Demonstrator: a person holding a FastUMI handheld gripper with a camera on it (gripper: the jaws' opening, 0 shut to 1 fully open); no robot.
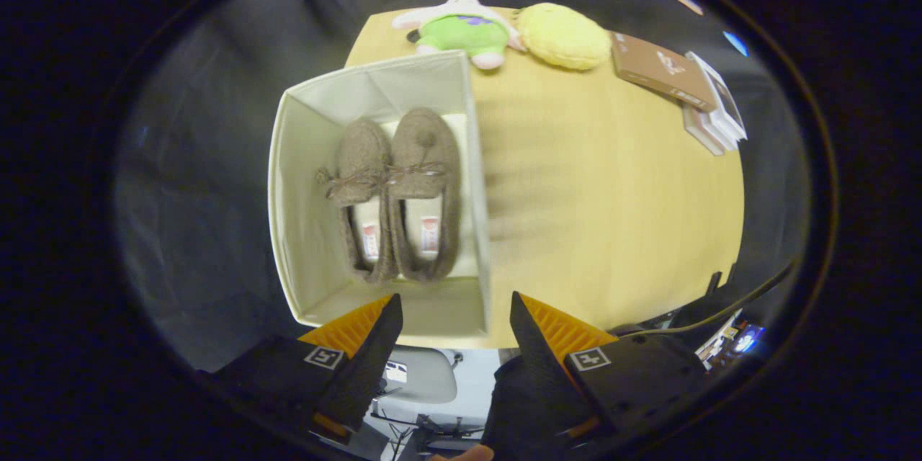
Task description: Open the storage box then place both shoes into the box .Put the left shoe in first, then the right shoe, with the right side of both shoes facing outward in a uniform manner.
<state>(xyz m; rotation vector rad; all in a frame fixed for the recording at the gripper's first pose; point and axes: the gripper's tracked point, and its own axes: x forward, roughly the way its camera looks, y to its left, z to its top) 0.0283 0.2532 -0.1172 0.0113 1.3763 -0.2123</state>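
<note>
Gripper view looks down on both shoes (395, 194) lying side by side inside the open box (302, 230), just ahead of the empty, spread gripper (455, 313), long axes pointing away

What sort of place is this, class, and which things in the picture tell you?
Probably a staged recording booth, not a home: a wooden table ringed by dark cloth, bearing a storage box with two slippers and a stuffed toy. The hand-held gripper hangs open above.

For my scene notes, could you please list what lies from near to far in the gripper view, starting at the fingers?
Open gripper → open white fabric storage box holding two brown fuzzy slippers → green-and-pink plush toy at the wooden table's far edge.
</note>
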